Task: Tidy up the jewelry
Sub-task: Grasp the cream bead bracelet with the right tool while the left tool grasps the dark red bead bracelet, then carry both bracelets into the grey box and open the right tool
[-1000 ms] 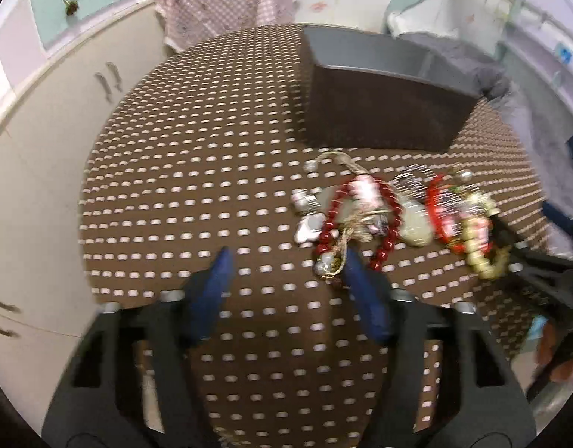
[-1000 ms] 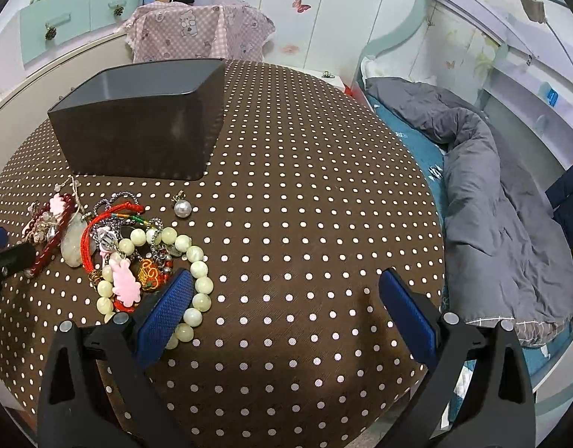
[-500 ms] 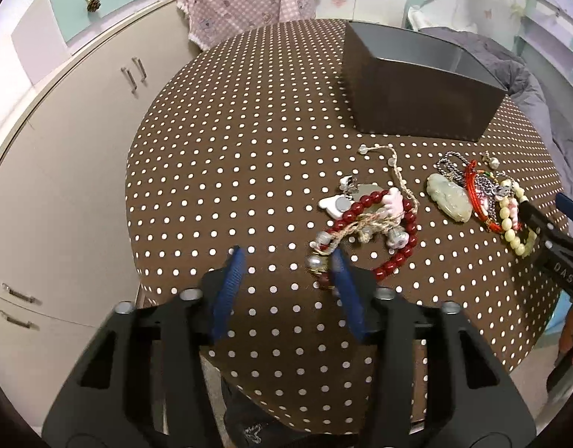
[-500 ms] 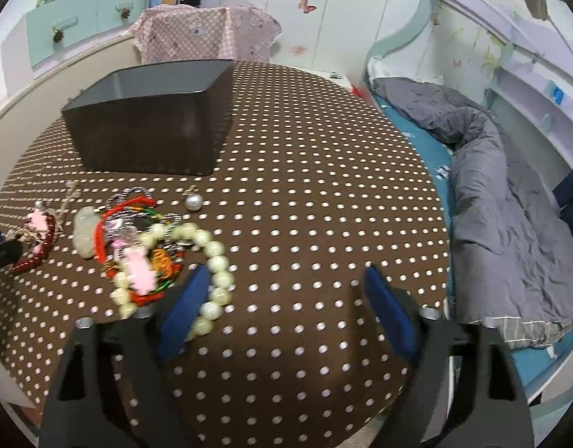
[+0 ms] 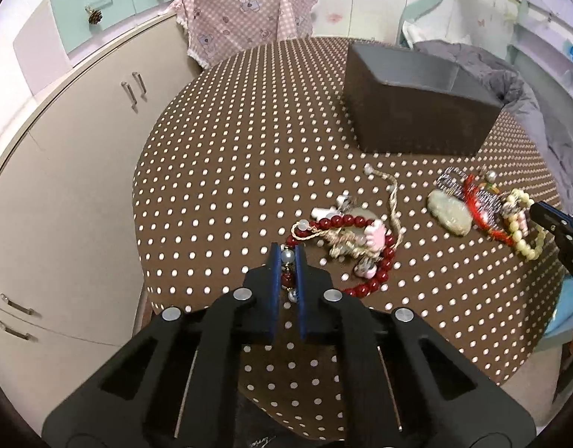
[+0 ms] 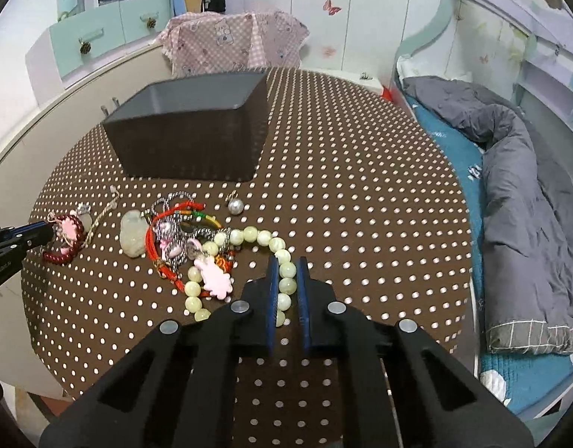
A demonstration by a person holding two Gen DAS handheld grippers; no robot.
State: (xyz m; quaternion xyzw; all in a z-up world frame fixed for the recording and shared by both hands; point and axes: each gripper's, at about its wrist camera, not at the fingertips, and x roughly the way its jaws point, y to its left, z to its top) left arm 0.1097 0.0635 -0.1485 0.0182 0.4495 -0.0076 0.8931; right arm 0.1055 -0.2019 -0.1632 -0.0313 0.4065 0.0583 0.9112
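1. Left gripper has just closed its jaws on the red bead bracelet at the near table edge.
2. Right gripper has just closed on the pale green bead bracelet.
3. Between both bracelets lie a jade pendant and red cords.
4. Farther on the dotted tablecloth a single pearl lies, then the dark box, with a pink covered chair behind.

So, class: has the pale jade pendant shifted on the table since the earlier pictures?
Cannot tell. The jade pendant sits between the red bead bracelet and the tangled pile as before; the camera itself moved.
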